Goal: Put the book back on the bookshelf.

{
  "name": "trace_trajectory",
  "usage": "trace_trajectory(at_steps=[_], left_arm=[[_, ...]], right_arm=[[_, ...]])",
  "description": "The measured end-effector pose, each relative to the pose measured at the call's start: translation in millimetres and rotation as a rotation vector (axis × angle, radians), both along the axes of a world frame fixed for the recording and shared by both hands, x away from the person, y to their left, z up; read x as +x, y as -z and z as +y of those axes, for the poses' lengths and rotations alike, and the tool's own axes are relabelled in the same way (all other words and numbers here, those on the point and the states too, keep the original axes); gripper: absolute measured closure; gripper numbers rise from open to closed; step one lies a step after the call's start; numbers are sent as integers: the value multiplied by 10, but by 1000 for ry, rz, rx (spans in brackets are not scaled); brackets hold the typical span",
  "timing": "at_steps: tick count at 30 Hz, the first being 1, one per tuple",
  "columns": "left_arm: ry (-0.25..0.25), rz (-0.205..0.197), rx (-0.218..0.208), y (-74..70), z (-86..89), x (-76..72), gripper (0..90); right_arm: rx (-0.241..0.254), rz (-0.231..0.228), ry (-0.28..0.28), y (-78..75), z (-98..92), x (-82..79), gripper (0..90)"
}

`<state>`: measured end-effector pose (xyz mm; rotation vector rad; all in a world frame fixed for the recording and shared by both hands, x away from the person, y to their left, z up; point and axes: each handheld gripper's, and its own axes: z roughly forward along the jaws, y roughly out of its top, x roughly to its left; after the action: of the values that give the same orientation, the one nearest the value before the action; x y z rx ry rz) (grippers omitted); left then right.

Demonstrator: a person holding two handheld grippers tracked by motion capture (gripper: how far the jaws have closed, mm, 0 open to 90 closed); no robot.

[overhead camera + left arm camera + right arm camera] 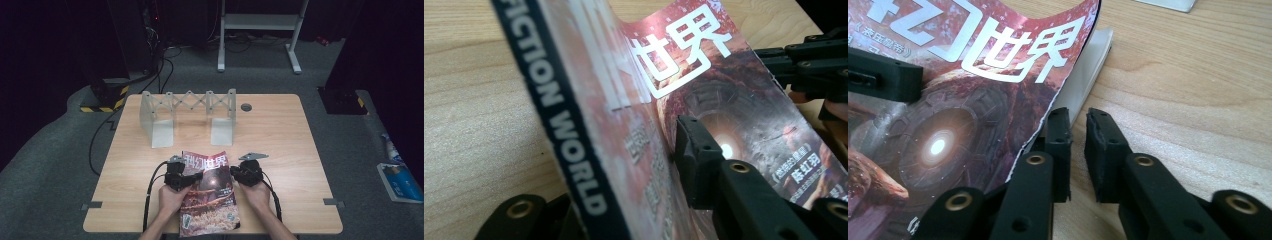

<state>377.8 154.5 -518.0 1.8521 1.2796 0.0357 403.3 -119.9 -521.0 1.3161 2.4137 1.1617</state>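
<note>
On the near edge of the wooden table [280, 130] sits a sci-fi magazine [210, 197], spine side lifted. Left gripper [192, 176] is clamped on that spine edge, one jaw on the cover, one underneath. Right gripper [1078, 150] sits just off the cover's free edge, jaws a small gap apart with nothing between them. Grey folding rack [187, 117] stands farther back.

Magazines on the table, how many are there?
1. The magazine lies at the table's near edge, between the left hand-held gripper clamping its spine side and the right hand-held gripper at its other edge. Anything beneath would be hidden.
</note>
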Motion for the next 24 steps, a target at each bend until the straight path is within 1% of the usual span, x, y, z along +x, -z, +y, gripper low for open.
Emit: trace_trajectory(at_steps=[1,2,3,5,6,8,10,12,13,14,16,17,19,22,23,24], left_arm=[[-7,7,-12,-7,5,0,731],[-6,9,-16,-17,9,-3,741],[-8,9,-16,-24,8,-8,749],[-2,8,-7,-42,6,-11,755],[3,4,6,-67,-8,-11,757],[22,-10,12,-117,-22,-13,765],[41,-20,-2,-161,-14,1,773],[51,-16,-15,-180,-7,14,782],[61,-18,-11,-193,-3,22,787],[64,-15,-21,-211,-11,19,791],[83,-25,-30,-241,-13,21,797],[87,-26,-35,-261,-24,18,799],[99,-37,-35,-282,-26,14,803],[105,-42,-61,-309,-15,-9,807],[108,-44,-63,-314,-12,-13,808],[113,-48,-63,-323,-5,-19,809]], right_arm=[[0,-2,-1,1,-6,-3,773],[4,-7,-6,5,-17,2,759],[13,1,-2,4,-22,0,745],[21,2,-3,7,-26,0,735],[23,3,-5,7,-29,-1,728],[34,5,-9,10,-40,-5,700],[29,-3,-8,6,-53,-13,662],[30,-8,-6,3,-83,-25,634],[39,-10,-5,6,-105,-32,623],[37,-10,1,5,-128,-45,609],[31,-24,12,10,-190,-71,581],[25,-23,17,9,-222,-79,568],[21,-42,27,5,-300,-92,556],[24,-46,50,-8,-382,-108,539],[22,-57,54,-8,-419,-115,530],[20,-58,59,-9,-438,-123,525]])
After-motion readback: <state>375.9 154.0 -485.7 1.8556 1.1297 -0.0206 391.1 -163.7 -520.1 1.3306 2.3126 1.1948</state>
